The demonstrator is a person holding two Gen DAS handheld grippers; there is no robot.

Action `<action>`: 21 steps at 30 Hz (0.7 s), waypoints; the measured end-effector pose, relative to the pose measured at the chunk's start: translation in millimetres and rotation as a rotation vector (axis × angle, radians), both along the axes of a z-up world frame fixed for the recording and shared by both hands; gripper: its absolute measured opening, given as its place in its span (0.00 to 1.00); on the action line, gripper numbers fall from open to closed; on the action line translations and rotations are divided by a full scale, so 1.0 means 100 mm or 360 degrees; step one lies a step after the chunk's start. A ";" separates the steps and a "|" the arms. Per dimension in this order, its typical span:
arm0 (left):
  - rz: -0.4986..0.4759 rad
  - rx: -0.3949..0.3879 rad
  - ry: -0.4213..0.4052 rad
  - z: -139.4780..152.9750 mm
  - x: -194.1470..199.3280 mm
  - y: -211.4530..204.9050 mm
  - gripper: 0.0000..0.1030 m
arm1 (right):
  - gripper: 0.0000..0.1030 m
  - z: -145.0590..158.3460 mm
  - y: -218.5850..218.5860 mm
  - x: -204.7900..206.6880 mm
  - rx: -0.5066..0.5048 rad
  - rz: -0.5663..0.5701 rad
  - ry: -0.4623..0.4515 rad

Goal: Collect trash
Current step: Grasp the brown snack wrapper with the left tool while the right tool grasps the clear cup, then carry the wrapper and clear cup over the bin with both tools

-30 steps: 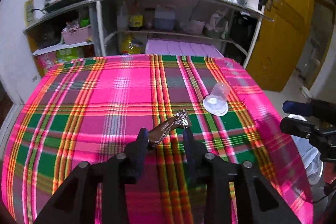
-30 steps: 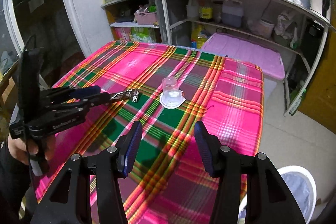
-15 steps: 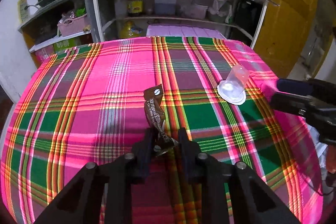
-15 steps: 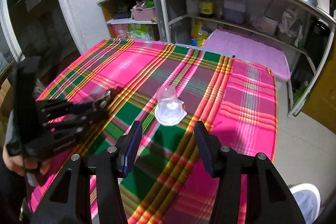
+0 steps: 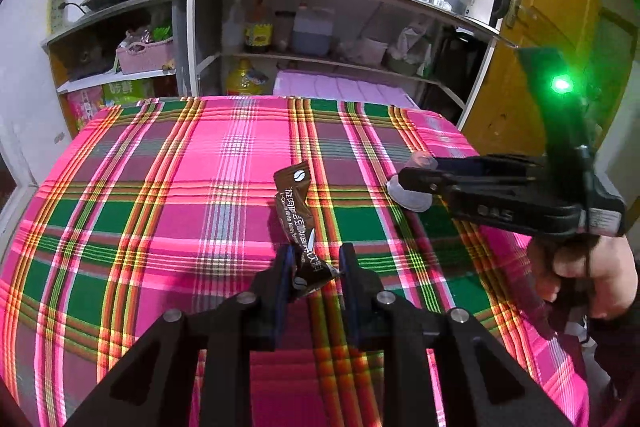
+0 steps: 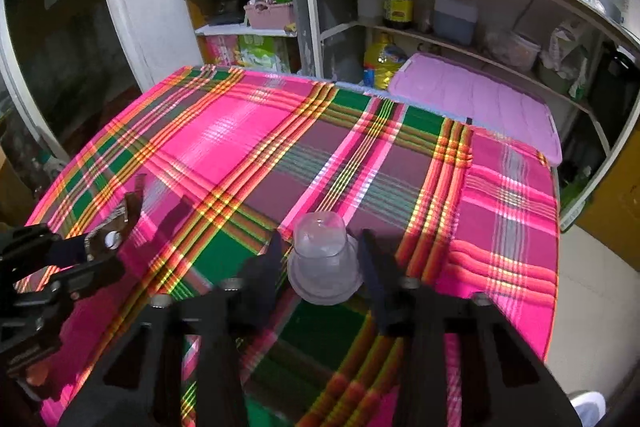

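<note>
My left gripper (image 5: 314, 259) is shut on the lower end of a brown coffee sachet wrapper (image 5: 298, 211), which stands up above the pink plaid tablecloth (image 5: 160, 187). The wrapper also shows in the right wrist view (image 6: 126, 215). A clear plastic cup (image 6: 324, 259) lies on the cloth between the fingers of my right gripper (image 6: 320, 247), which is open around it. In the left wrist view the cup (image 5: 412, 197) is partly hidden behind the right gripper's fingers (image 5: 424, 179).
Grey shelves (image 5: 320, 27) with bottles, jugs and bags stand behind the table. A purple mat (image 6: 480, 103) lies on a low surface past the far edge. A yellow door (image 5: 540, 27) is at the right. A white bin rim (image 6: 588, 403) shows at the lower right.
My right gripper has moved forward to the cup, which now sits between its fingers. My left gripper holds the wrapper as half a second ago; a second ago the wrapper lay flatter.
</note>
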State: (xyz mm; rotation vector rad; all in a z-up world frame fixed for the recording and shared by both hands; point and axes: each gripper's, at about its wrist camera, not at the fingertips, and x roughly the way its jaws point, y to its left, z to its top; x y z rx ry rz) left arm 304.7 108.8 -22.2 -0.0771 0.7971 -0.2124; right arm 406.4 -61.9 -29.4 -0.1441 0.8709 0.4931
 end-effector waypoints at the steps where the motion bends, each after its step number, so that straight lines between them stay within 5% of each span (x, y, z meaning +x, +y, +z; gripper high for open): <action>1: -0.0005 -0.0005 -0.0001 0.01 -0.01 -0.01 0.23 | 0.28 0.01 -0.01 -0.01 0.0008 -0.0005 -0.0005; 10: -0.0025 -0.0039 -0.0028 0.08 -0.15 -0.16 0.23 | 0.27 0.28 -0.32 -0.39 0.0126 -0.0020 -0.0059; 21: -0.0133 -0.0103 -0.0099 0.35 -0.59 -0.74 0.23 | 0.27 0.64 -1.18 -1.24 0.0229 -0.0193 -0.0165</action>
